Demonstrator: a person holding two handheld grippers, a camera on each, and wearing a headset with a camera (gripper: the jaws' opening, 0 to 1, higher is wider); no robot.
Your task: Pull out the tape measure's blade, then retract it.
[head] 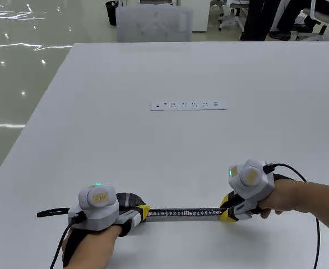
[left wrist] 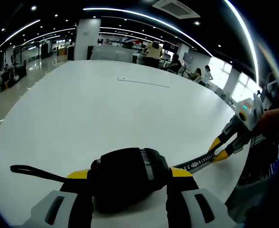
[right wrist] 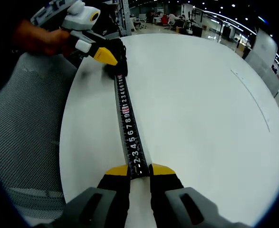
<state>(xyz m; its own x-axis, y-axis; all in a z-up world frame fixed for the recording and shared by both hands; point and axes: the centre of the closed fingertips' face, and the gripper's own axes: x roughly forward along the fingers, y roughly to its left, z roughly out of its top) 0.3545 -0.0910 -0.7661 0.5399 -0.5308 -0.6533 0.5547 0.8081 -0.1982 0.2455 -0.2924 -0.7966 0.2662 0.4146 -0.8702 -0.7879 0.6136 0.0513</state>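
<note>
A black tape measure case (head: 129, 203) (left wrist: 129, 175) (right wrist: 116, 61) rests near the table's front edge, and my left gripper (head: 143, 213) (left wrist: 129, 172) is shut on it, yellow jaw tips on either side. Its black wrist strap (head: 52, 212) (left wrist: 32, 172) trails to the left. The dark numbered blade (head: 184, 213) (left wrist: 195, 164) (right wrist: 129, 129) stretches out flat from the case to the right. My right gripper (head: 227, 215) (right wrist: 139, 170) (left wrist: 218, 150) is shut on the blade's end, pinching it between its yellow tips.
The white table (head: 181, 145) spreads wide ahead. A white power strip (head: 188, 105) (left wrist: 143, 82) (right wrist: 250, 95) lies flat at mid-table. A grey chair back (head: 154, 23) stands at the far edge. A mesh chair (right wrist: 25, 128) sits close by the front edge. People are in the background.
</note>
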